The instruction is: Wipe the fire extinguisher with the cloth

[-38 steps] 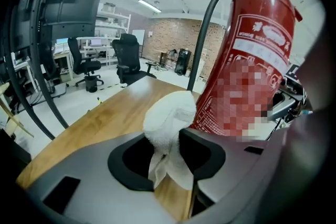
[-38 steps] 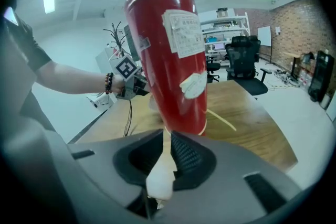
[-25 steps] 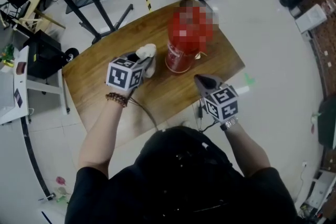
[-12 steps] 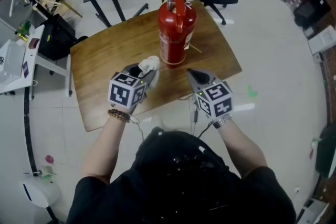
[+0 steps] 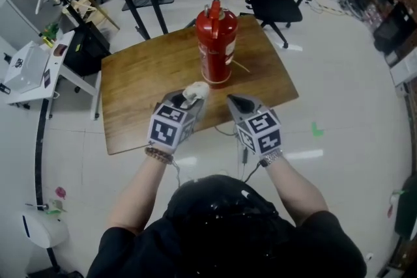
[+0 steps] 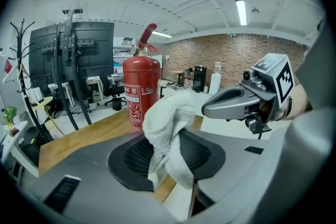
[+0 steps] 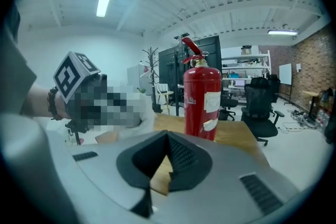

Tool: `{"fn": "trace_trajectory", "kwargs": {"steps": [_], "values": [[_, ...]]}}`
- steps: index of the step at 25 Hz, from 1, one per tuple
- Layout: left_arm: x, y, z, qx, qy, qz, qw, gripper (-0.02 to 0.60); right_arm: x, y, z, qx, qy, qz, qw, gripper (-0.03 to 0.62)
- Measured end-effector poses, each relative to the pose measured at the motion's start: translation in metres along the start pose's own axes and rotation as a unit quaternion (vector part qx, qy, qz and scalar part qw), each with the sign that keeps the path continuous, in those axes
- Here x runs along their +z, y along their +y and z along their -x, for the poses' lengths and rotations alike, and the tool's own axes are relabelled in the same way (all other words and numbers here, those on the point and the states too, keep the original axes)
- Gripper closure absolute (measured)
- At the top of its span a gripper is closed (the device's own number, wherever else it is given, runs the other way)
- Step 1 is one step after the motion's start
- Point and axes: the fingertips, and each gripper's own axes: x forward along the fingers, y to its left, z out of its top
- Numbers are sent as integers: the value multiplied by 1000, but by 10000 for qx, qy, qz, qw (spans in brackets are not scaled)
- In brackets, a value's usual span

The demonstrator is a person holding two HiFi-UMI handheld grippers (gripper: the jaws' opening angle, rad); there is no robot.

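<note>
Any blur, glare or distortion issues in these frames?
Head view: sharp, fisheye bend, a light streak glares off the floor. Left gripper view: strong fisheye, black corners, cloth and fire extinguisher in focus. Right gripper view: same fisheye, mosaic patch overlaid at left.

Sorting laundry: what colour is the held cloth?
The cloth is white, clearest in left gripper view.

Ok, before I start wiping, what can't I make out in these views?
Fire extinguisher label print: too small and soft in every view.
Its far side: hidden by its own body.
Its base, right gripper view: behind the right hand-held gripper.
Left hand-held gripper and cloth, right gripper view: mosaic patch over them.
Cloth's pinched part, left gripper view: hidden between the pads.
</note>
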Motion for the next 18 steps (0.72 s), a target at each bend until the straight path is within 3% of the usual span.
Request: {"fn": "trace_trajectory", "kwargs": {"steps": [7, 18], "values": [[0, -17, 11, -33, -73, -383, 9992, 443, 4, 18, 13, -146, -132, -12, 9998, 579], [-13, -27, 45, -239, -254, -553, 9979, 443, 6, 59, 37, -568, -171, 103, 9982, 579]]}}
